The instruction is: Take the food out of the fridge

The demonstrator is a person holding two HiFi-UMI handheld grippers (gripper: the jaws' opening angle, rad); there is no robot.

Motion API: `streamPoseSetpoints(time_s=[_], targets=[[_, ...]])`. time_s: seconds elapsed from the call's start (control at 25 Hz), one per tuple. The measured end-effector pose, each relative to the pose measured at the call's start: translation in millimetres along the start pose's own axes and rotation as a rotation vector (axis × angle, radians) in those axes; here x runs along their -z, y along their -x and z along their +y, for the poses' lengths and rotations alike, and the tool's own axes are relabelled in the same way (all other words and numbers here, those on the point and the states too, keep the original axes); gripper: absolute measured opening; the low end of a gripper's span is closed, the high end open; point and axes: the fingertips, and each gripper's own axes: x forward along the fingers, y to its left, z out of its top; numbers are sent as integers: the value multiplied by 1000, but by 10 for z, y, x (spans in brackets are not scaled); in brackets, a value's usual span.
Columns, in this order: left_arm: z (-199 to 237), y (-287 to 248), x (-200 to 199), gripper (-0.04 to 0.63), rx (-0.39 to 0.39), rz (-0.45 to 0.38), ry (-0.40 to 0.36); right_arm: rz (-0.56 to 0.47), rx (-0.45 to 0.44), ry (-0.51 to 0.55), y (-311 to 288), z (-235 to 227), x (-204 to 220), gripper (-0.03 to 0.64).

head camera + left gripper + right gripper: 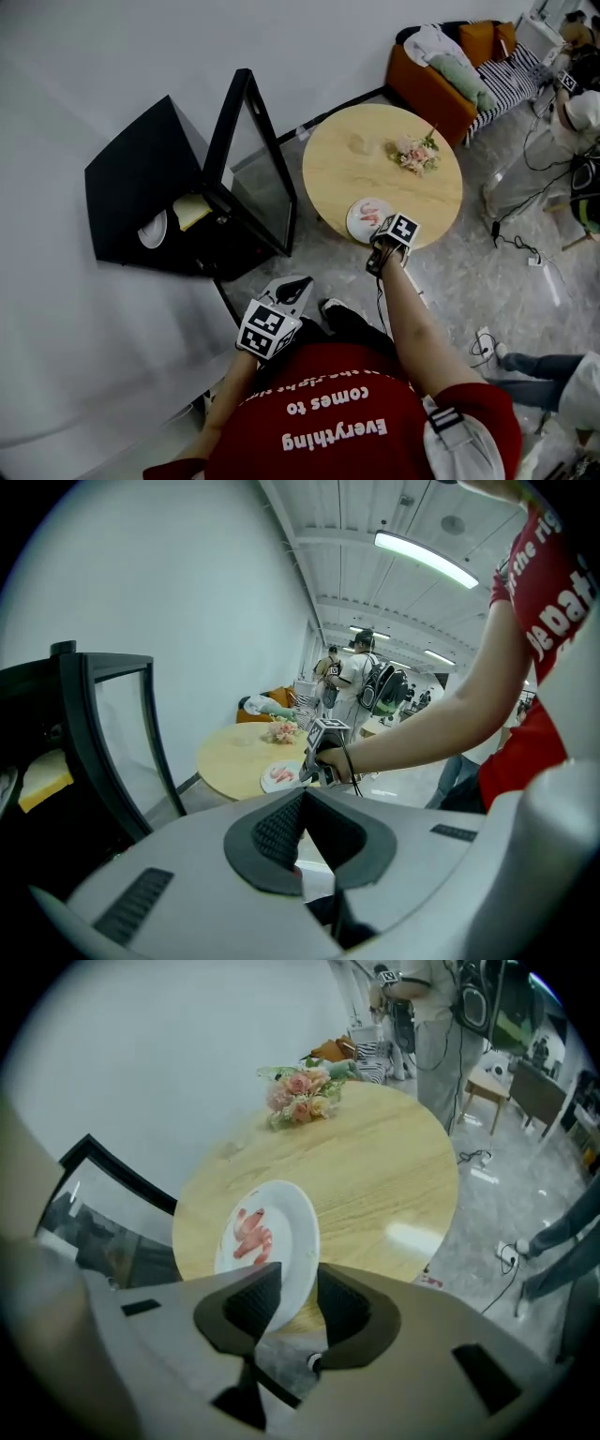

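So, quick rundown from where I'm standing:

- The surface [375, 141] is one round, low top in pale wood with a visible grain. It stands on a grey marbled floor [469, 272] against a plain white wall [94, 75].
- There's one orange sofa [431, 84] in the far corner with cushions and a striped cover piled on it. A few cables trail over the floor on that side.
- One black fridge [131, 178] sits low by the wall, boxy, with its glass door [262, 187] swung wide open. Inside I can see one white dish [154, 230] and one pale yellow block [192, 210].
- There's one white plate [281, 1232], round, smooth and glossy, lying at the near edge of the surface. The food [253, 1234] on it is a few pink strips, too small for me to count properly.
- One little bunch of pink and cream flowers [302, 1091] lies further back on the same surface, well apart from the plate.
- My right claw [298, 1288] has its jaws apart. The plate's near rim sits in the gap, and the ribbed dark pads aren't squeezing it.
- My left claw [305, 799] is closed with nothing in it. It's held between the fridge and the surface.
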Motion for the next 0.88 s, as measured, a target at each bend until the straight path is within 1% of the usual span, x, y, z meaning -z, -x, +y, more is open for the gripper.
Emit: streamPoseSetpoints(time_s=[0.04,0.12,0.2,0.24,0.36,0.4,0.44,0.52,0.56,0.6,0.64,0.68,0.72,0.76,0.8,0.84,0.88], targets=[[-1,-10,-6,6,3,0,-3,-10,21,7,33,-35,-9,104],[-1,-40,-16,6,11,0,-10,-22,34,11,72,-70,-10,105],[0,-77,-33,6,22,2,-17,-12,37,57,64,-72,-13,114],[-4,-95,-43,6,28,3,-21,-8,51,113,48,-81,-33,115],[-35,-145,-80,6,47,1,-31,-17,140,380,-2,-146,-177,130],[-40,-161,-91,6,53,-1,-34,-23,169,431,16,-163,-216,130],[-39,-174,-98,6,55,-2,-37,-37,190,447,50,-177,-255,130],[-23,-195,-107,6,53,-3,-41,-95,207,408,162,-204,-347,129],[-11,-203,-113,6,48,-4,-40,-134,196,373,232,-205,-386,127],[3,-210,-120,6,42,-6,-39,-172,164,333,303,-190,-409,117],[15,-215,-130,6,37,-9,-37,-206,112,288,368,-155,-410,89],[24,-219,-140,6,33,-11,-35,-229,39,241,421,-100,-386,45],[30,-222,-153,6,30,-14,-34,-238,-49,200,461,-24,-337,23],[36,-225,-165,6,28,-15,-36,-235,-135,168,489,56,-267,19],[48,-226,-177,6,23,-18,-38,-223,-198,152,505,121,-181,17],[69,-226,-190,6,13,-23,-40,-207,-232,155,511,162,-82,17],[97,-224,-205,6,1,-32,-38,-189,-244,175,508,184,25,17]])
